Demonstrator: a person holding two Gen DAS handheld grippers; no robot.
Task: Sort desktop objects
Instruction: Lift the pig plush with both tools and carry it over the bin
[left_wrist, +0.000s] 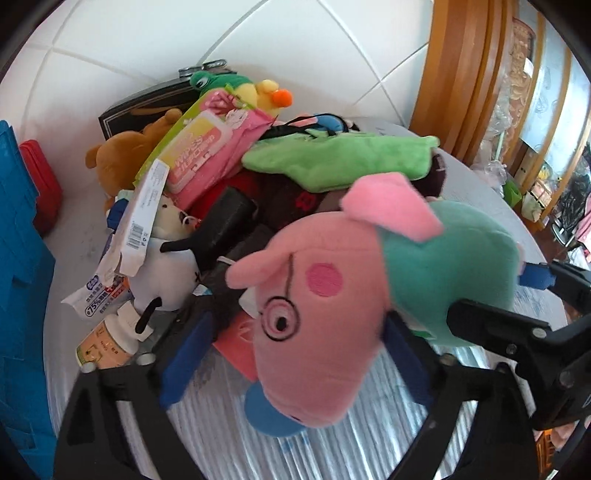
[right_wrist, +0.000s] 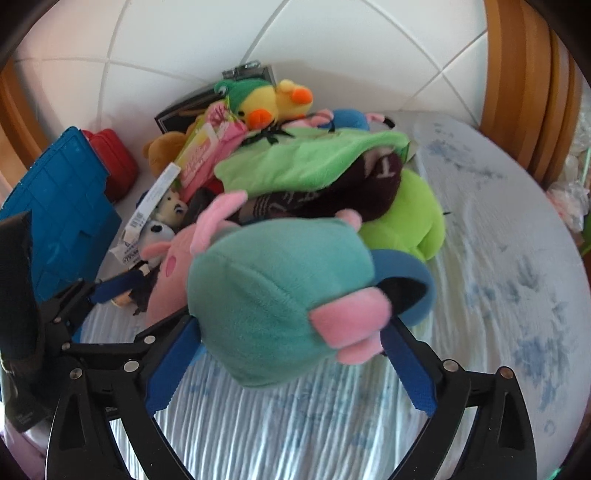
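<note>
A pink pig plush with a teal body hangs blurred above the table, in front of a heap of toys. In the left wrist view its head lies between the fingers of my left gripper; a gap shows between the left blue pad and the head. In the right wrist view its teal body fills the space between the blue pads of my right gripper, whose jaws stand wide. The right gripper also shows at the pig's body in the left wrist view.
The heap holds a green plush, pink wipes pack, yellow duck, brown bear, white plush, pill bottle and lime plush. A blue crate and red box stand left. Patterned tablecloth spreads right.
</note>
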